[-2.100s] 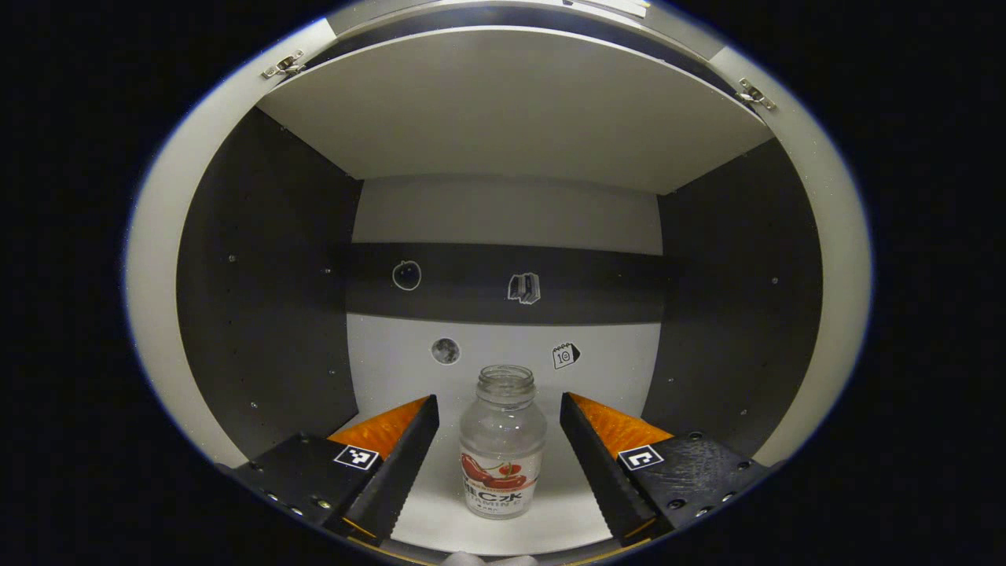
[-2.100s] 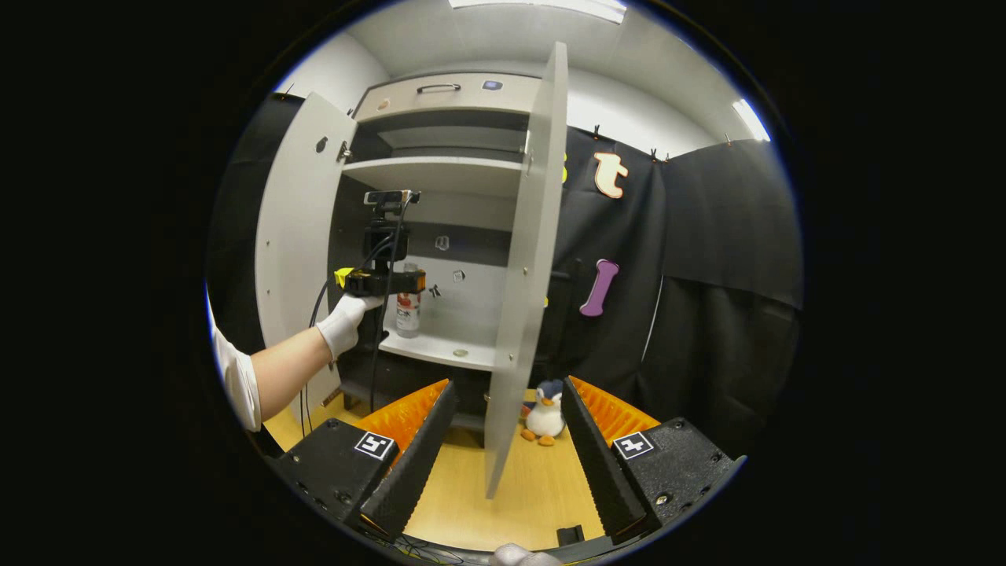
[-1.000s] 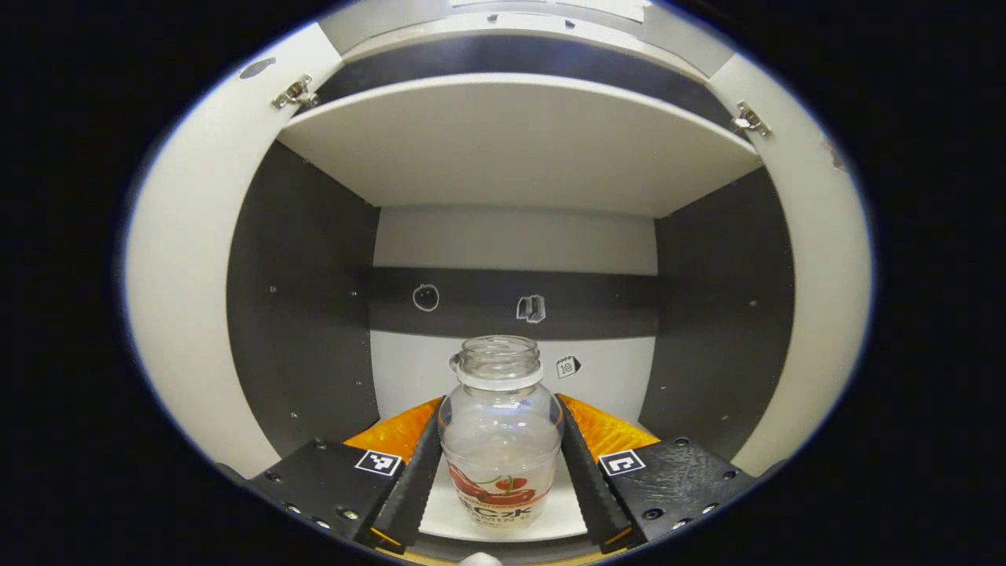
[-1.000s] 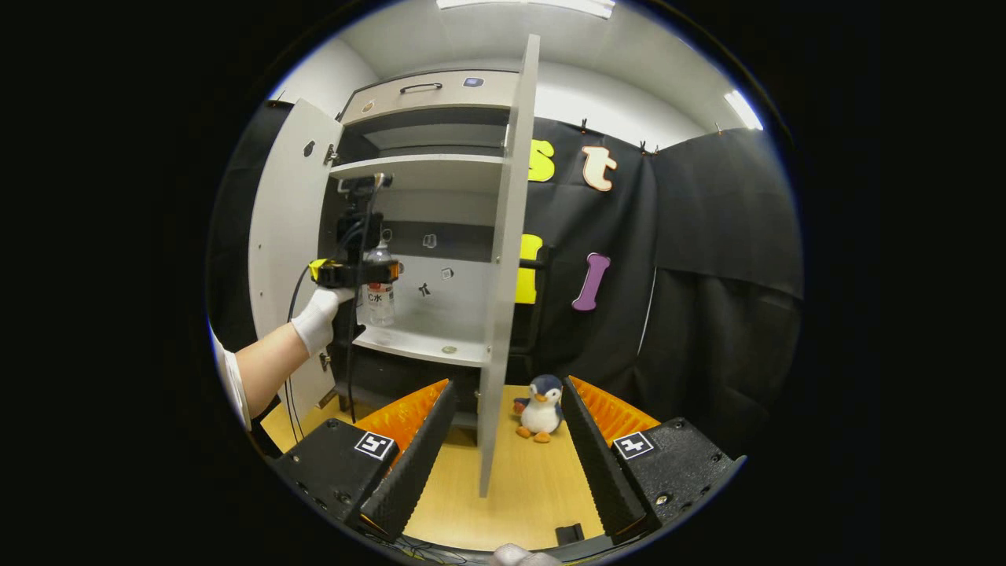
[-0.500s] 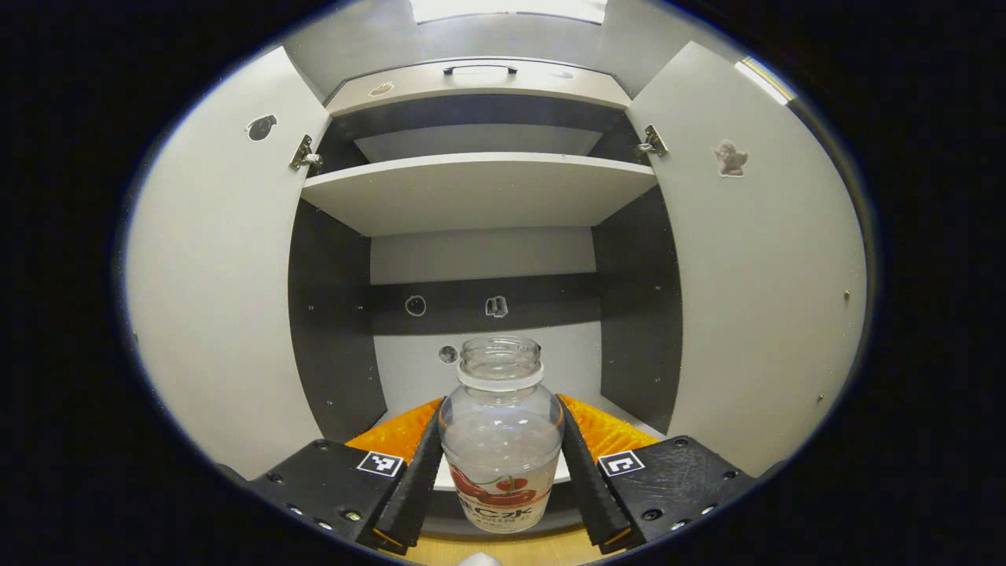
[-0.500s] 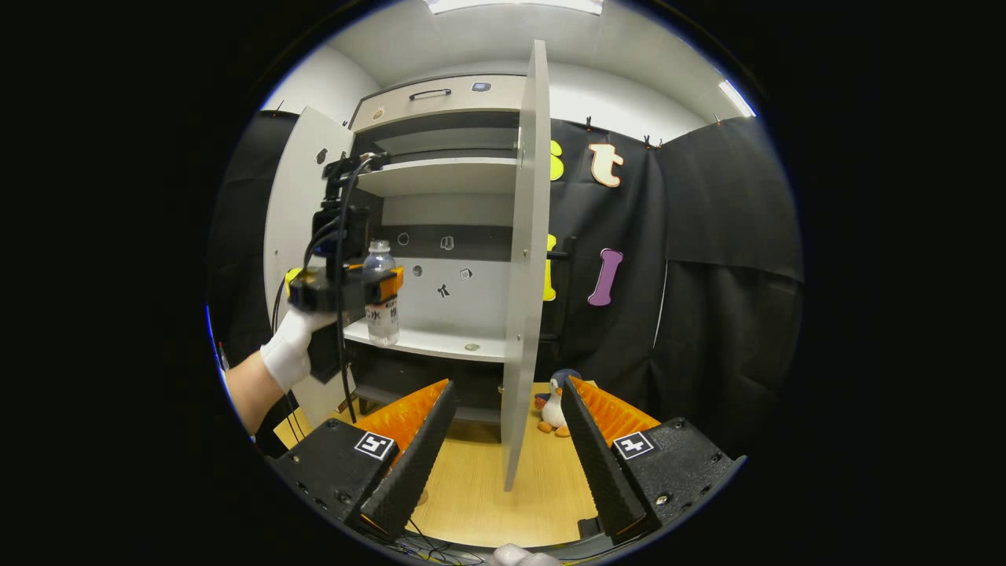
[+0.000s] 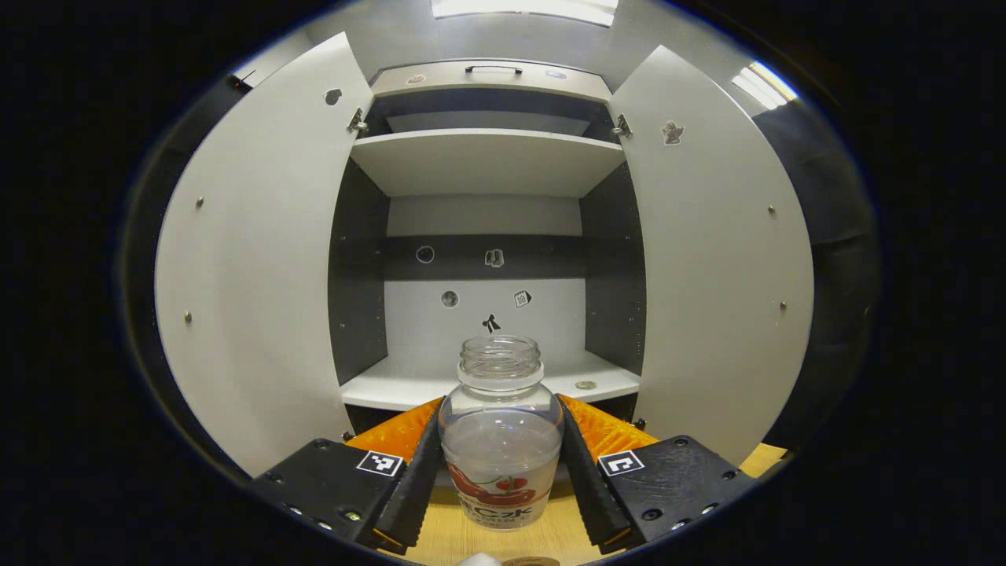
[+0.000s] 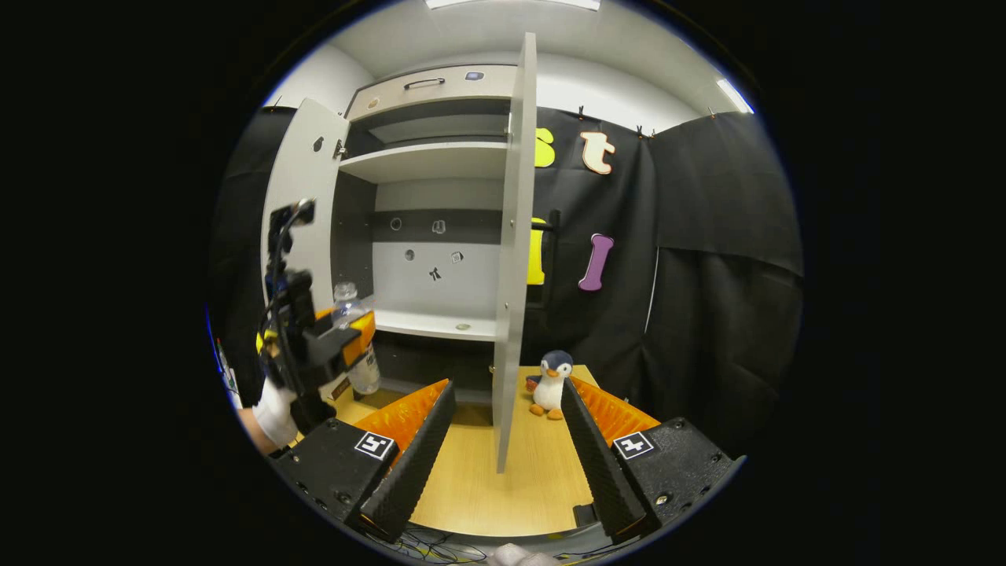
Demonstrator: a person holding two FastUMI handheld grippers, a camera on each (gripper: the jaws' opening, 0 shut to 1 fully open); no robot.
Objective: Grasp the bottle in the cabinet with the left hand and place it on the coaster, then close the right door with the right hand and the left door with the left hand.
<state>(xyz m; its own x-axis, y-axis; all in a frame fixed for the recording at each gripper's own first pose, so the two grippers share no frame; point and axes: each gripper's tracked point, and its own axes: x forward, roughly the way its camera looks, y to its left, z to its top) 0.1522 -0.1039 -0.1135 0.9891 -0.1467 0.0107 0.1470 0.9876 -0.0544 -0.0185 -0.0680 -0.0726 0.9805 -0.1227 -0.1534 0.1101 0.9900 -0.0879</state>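
Observation:
A clear, capless bottle with a red-printed label sits upright between the fingers of my left gripper, which is shut on it, in front of the open cabinet. In the right gripper view, the left gripper carries the bottle low over the wooden table, outside the lower shelf. A brown round edge, maybe the coaster, peeks in below the bottle. My right gripper stands open, its fingers either side of the right door, which I see edge-on farther off. The left door stands wide open.
A plush penguin sits on the wooden table to the right of the right door. A small round disc lies on the lower shelf. A gloved hand holds the left gripper. Black cloth hangs behind on the right.
The left gripper closed on the bottle, lifted it off the shelf and drew back and down out of the cabinet. The right gripper stayed open, shifting only slightly.

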